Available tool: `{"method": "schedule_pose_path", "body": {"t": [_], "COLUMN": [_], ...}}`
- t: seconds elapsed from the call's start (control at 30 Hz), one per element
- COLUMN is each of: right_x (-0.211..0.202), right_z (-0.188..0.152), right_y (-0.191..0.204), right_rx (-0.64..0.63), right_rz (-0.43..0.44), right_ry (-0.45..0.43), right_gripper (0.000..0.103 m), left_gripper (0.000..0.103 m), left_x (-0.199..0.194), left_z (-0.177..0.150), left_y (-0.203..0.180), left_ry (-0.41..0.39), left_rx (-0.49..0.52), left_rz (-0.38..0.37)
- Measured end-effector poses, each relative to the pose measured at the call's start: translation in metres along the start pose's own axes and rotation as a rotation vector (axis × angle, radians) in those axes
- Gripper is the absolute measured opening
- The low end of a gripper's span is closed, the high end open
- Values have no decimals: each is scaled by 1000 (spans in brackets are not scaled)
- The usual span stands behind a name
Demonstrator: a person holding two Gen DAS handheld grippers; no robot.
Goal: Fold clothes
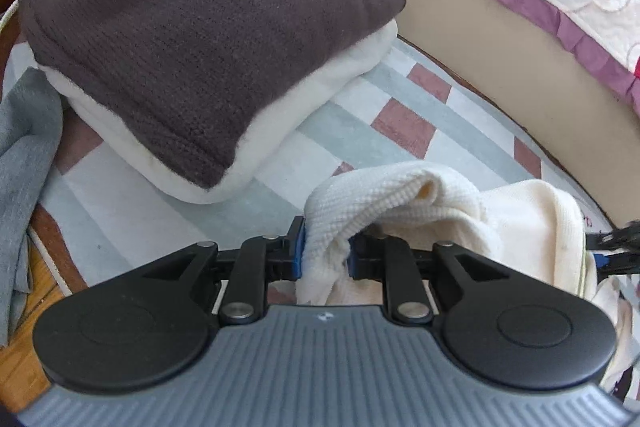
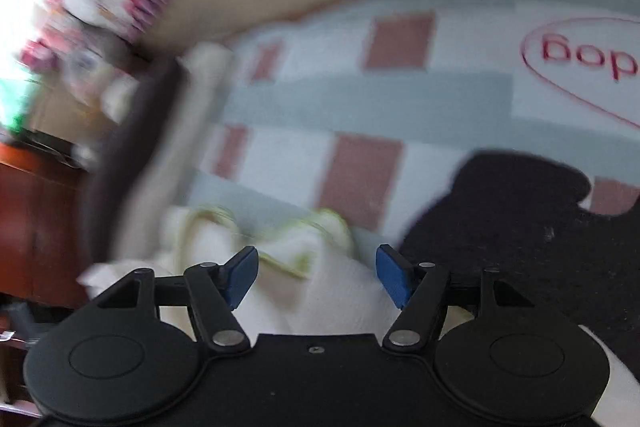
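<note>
- While clamped on the cream ribbed knit garment's edge, the left gripper holds it lifted, likely for folding.
- Ahead-left sits a folded brown-and-white stack.
- Right gripper gapes empty above cream cloth.

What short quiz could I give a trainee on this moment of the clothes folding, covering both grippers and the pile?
1. True or false: the left gripper is shut on the cream knit garment.
2. Which item lies on top of the folded pile? A. the brown sweater B. the grey cloth C. the black garment
3. Fill in: the right gripper is ____, with nothing between its fingers.

Key: 1 true. 2 A; it rests on a folded white fleece on the checked mat. 3 open.
</note>
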State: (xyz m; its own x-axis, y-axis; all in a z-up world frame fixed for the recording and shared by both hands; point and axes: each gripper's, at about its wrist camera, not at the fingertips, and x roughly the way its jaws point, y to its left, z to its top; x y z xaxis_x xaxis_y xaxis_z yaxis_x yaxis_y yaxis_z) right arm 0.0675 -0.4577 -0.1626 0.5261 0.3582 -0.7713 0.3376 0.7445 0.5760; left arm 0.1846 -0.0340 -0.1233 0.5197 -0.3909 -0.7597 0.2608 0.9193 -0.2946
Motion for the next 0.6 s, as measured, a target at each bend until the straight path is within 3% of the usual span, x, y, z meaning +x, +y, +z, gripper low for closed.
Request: {"method": "schedule_pose_path", "body": {"t": [0.07,0.13,0.2,0.27,0.33,0.4,0.43,0.5,0.6], "right_x": [2,-5,-18,-33,-50,-69,-71,-70,-66], "right_z": [-12,-30,-57,-86,-117,-157,-172,-194,-193], "right_y": [6,9,16,25,34,45,47,47,41], "right_rx": [-77,-131,-161,-185,-214,-252,-256,-252,-211], "right_rz": [-53,-8,-19,-46,-61,-3,32,91,90], "right_ry": [6,23,9,-15,-40,-41,-6,97,170], "right_gripper": [69,53,21,18,18,18,18,21,24], "left_gripper": [18,18,18,18,19,19,19,19,19], "left_x": [0,-1,-5,-10,-23,-29,-31,-28,-24], "left_z": [0,0,-2,-5,-15,-27,-32,-33,-36], "left_y": [1,1,1,3,8,10,9,0,-12], "left_ry": [6,9,1,-5,7,35,45,49,54], "left_rx": [0,3,21,29,-18,-44,-43,27,131], "left_rz": [10,11,-34,-104,-287,-343,-351,-274,-157]}}
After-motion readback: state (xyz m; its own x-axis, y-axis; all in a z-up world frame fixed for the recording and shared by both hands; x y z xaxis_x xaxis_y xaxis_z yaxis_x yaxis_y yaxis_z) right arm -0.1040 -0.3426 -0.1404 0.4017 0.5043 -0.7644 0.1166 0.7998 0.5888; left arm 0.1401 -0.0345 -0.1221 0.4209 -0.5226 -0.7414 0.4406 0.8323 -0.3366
